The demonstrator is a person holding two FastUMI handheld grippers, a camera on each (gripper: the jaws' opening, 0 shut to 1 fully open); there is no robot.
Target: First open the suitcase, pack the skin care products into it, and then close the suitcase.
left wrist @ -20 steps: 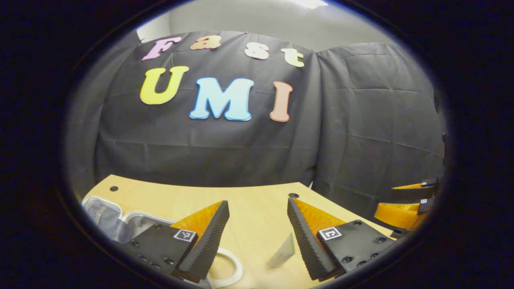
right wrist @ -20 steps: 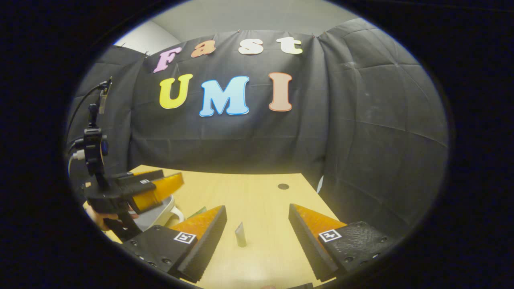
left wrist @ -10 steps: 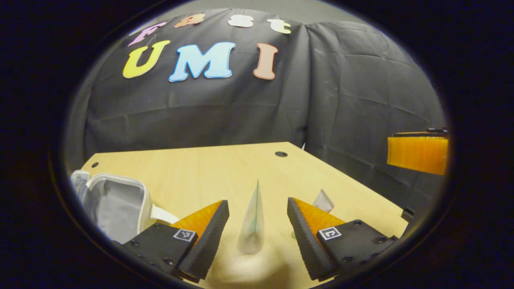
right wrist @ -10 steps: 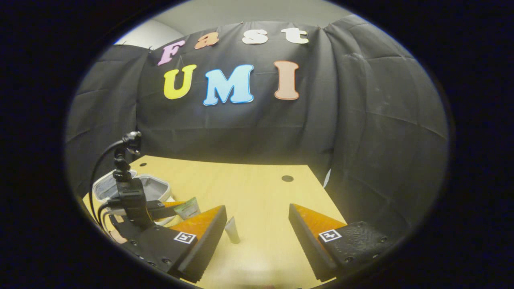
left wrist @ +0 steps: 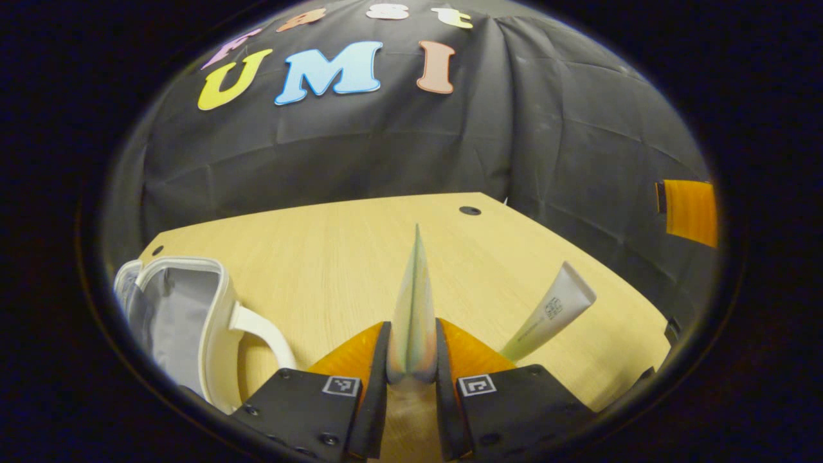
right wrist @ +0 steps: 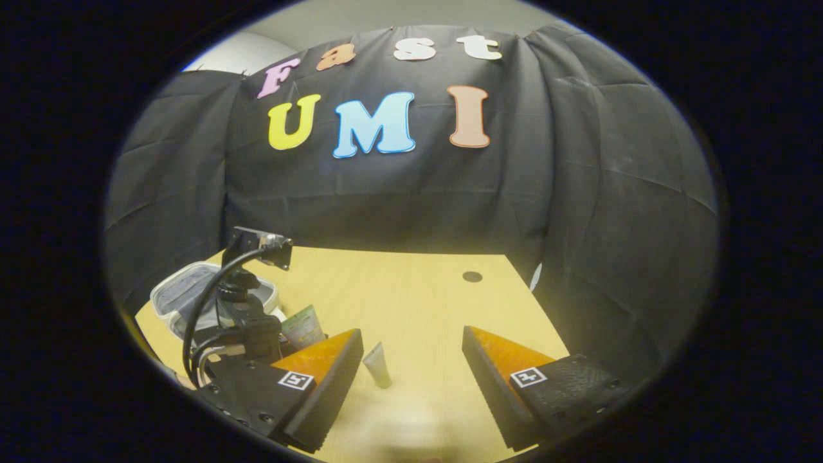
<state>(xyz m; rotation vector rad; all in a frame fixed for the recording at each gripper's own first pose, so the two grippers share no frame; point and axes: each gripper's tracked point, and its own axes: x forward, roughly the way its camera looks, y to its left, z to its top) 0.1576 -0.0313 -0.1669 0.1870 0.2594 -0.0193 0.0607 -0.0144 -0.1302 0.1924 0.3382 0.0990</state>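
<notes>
Pinching a green tube (left wrist: 413, 308) whose long axis is pointing forward, the left tool (left wrist: 411, 386) is gripping it while the right tool (right wrist: 411, 386) is gaping over the desk (right wrist: 411, 289).

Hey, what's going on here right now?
A person is packing skin care tubes into an open white case on a wooden table. The left gripper is shut on a pale green tube. The right gripper hangs open above a grey tube.
</notes>
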